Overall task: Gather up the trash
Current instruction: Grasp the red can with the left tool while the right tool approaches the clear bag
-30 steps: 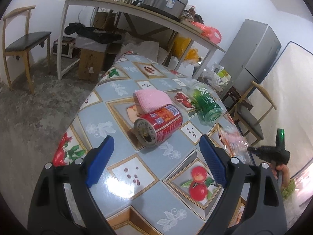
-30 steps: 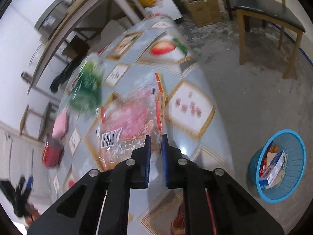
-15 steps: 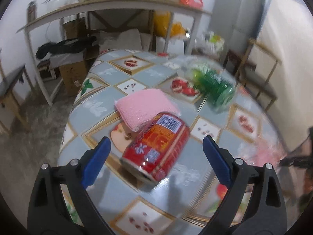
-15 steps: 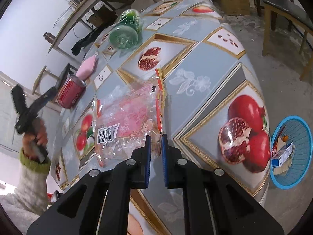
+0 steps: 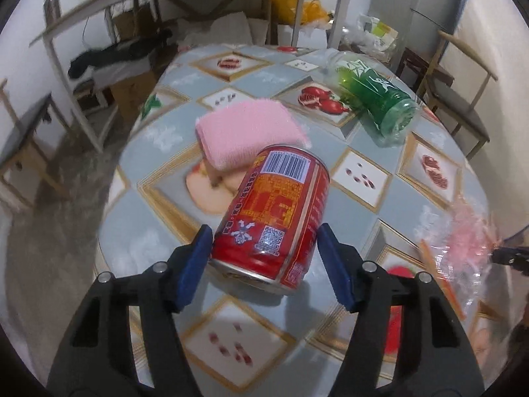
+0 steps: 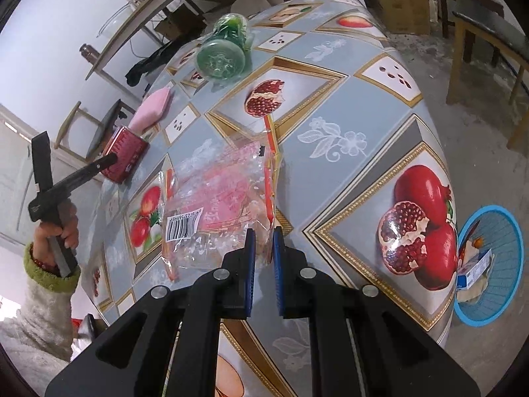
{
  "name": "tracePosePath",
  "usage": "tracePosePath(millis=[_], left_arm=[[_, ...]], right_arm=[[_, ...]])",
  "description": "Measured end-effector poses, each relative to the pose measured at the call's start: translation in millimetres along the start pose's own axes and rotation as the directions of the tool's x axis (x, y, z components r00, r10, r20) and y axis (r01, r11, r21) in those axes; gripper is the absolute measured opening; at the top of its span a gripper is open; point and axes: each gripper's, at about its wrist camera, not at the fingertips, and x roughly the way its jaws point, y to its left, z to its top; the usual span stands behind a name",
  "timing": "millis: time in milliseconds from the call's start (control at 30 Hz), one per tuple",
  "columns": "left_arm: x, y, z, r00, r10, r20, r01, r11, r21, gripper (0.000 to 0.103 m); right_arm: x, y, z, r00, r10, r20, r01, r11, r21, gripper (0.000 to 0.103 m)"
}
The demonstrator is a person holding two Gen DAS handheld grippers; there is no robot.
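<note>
Left wrist view: left gripper (image 5: 263, 266) straddles a red cylindrical metal can (image 5: 274, 211) lying on its side on the fruit-patterned tablecloth (image 5: 172, 198), jaws closing, pads not yet pressing. Far of it lie a folded pink cloth (image 5: 244, 132) and a green plastic bottle (image 5: 373, 99). Right wrist view: right gripper (image 6: 263, 248) is clenched on a clear crinkled plastic wrapper (image 6: 218, 205); a blue basket (image 6: 506, 264) sits on the floor at right.

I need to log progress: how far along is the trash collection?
Done: some trash already lies in the blue basket on the floor. In hand: right tongs shut on the plastic wrapper; left tongs closing around the red can. Left: the green bottle on the table.
</note>
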Motion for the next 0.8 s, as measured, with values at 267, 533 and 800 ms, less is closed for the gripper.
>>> tracePosePath(millis=[267,533,800], left_arm=[[-47,-8,-71,0.988,-0.142,-0.063,0.128,0.973,-0.192,0.062],[-74,-19,-117,0.983,-0.177,-0.047,0.157,0.947,-0.279,0.062],[-75,-18,-117,0.982,-0.187,-0.035,0.169,0.939,-0.299,0.062]], right_arm=[[-7,11,-9,1.0,-0.006,-0.031,0.003,0.995,-0.104,0.011],[0,16,-2,0.992,-0.128,-0.013,0.124,0.98,-0.154,0.026],[-41,3,-2,0.99,-0.033,0.135,0.029,0.999,0.035,0.051]])
